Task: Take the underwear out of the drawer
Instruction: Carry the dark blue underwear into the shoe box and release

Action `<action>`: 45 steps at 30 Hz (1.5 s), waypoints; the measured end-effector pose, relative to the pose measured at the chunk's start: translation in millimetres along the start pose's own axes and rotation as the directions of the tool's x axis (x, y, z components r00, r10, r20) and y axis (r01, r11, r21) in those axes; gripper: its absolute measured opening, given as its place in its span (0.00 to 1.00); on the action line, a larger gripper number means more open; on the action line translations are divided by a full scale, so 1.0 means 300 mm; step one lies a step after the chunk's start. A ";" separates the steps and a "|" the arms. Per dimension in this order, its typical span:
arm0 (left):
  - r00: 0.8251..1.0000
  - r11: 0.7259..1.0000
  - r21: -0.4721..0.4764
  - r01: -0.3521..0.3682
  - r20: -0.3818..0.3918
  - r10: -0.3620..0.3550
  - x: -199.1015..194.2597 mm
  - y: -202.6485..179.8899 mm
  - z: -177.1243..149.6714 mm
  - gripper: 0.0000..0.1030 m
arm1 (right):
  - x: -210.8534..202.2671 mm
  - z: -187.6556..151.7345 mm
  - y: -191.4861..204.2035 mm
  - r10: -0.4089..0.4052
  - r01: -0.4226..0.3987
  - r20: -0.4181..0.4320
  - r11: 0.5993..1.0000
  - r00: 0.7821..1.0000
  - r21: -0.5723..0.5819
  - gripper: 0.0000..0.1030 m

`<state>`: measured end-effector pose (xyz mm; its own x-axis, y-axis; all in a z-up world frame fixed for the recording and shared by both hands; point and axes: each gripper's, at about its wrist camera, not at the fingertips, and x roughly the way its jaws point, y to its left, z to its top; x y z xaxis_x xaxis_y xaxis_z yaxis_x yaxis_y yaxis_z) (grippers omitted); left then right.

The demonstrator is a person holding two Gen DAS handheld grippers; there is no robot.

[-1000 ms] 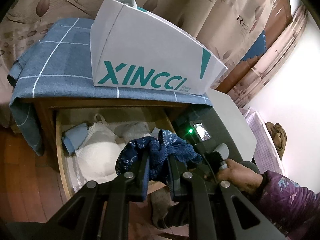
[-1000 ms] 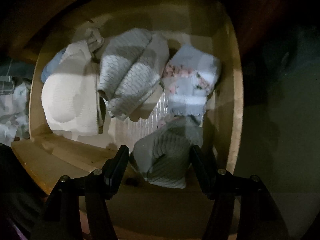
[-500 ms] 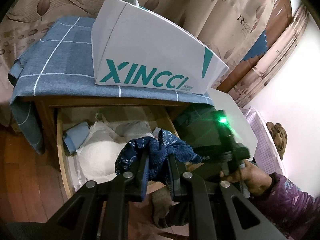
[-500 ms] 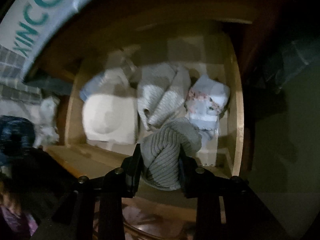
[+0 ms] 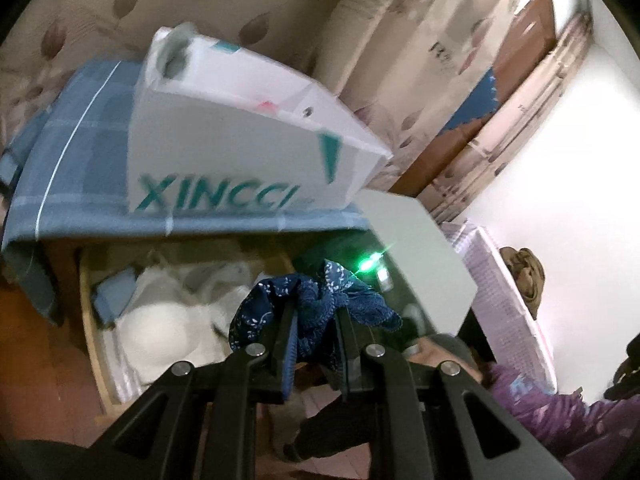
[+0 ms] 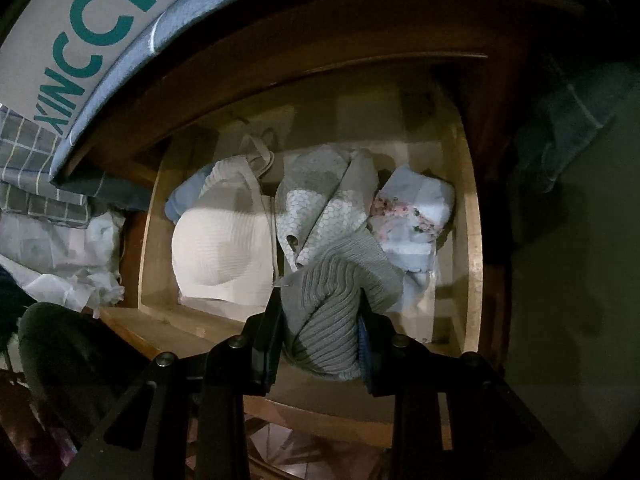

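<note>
My left gripper (image 5: 316,320) is shut on dark blue patterned underwear (image 5: 320,300) and holds it up in front of the open wooden drawer (image 5: 90,320). My right gripper (image 6: 320,304) is shut on a grey ribbed garment (image 6: 336,300) and holds it above the drawer's front edge (image 6: 168,316). In the drawer lie a white bra (image 6: 224,252), a grey-white honeycomb-patterned piece (image 6: 320,204) and a pale floral piece (image 6: 412,216). The bra also shows in the left wrist view (image 5: 168,332).
A white XINCCI box (image 5: 240,152) stands on a blue checked cloth (image 5: 80,152) atop the cabinet. The right-hand gripper body with a green light (image 5: 370,264) and the person's purple sleeve (image 5: 560,408) are at right. Crumpled white fabric (image 6: 64,256) lies left of the drawer.
My right gripper closed on the grey ribbed garment and lifted it back from the drawer. My left gripper still holds the blue underwear, and its view has tilted and blurred.
</note>
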<state>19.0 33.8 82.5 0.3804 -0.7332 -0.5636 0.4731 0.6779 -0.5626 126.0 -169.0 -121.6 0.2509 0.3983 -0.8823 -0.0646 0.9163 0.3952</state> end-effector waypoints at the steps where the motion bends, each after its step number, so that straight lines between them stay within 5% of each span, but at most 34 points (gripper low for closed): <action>1: 1.000 1.000 0.007 0.005 0.005 -0.005 -0.004 -0.016 0.017 0.14 | -0.003 0.001 -0.001 0.003 -0.003 0.003 1.000 1.000 0.003 0.28; 11: 0.997 0.998 0.036 0.045 0.064 -0.047 -0.013 -0.168 0.344 0.14 | -0.008 -0.005 -0.011 0.025 -0.025 0.010 0.999 1.000 0.023 0.28; 21: 0.996 0.999 -0.007 -0.033 0.082 0.034 0.184 -0.155 0.591 0.14 | -0.014 -0.003 -0.018 0.046 -0.046 0.016 0.998 0.999 0.034 0.28; 36: 0.981 0.982 -0.018 -0.190 -0.050 0.189 0.515 -0.131 0.603 0.14 | -0.008 -0.006 -0.022 0.060 -0.060 0.008 0.997 0.998 0.043 0.29; 45: 0.974 0.975 -0.046 -0.215 -0.083 0.211 0.539 -0.113 0.581 0.32 | 0.000 -0.001 -0.021 0.059 -0.059 -0.005 0.997 0.998 0.044 0.29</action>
<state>203.0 -116.9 116.0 0.4044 -0.5667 -0.7179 0.3427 0.8216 -0.4556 126.1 -174.8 -124.3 0.2413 0.4520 -0.8588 -0.0368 0.8885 0.4573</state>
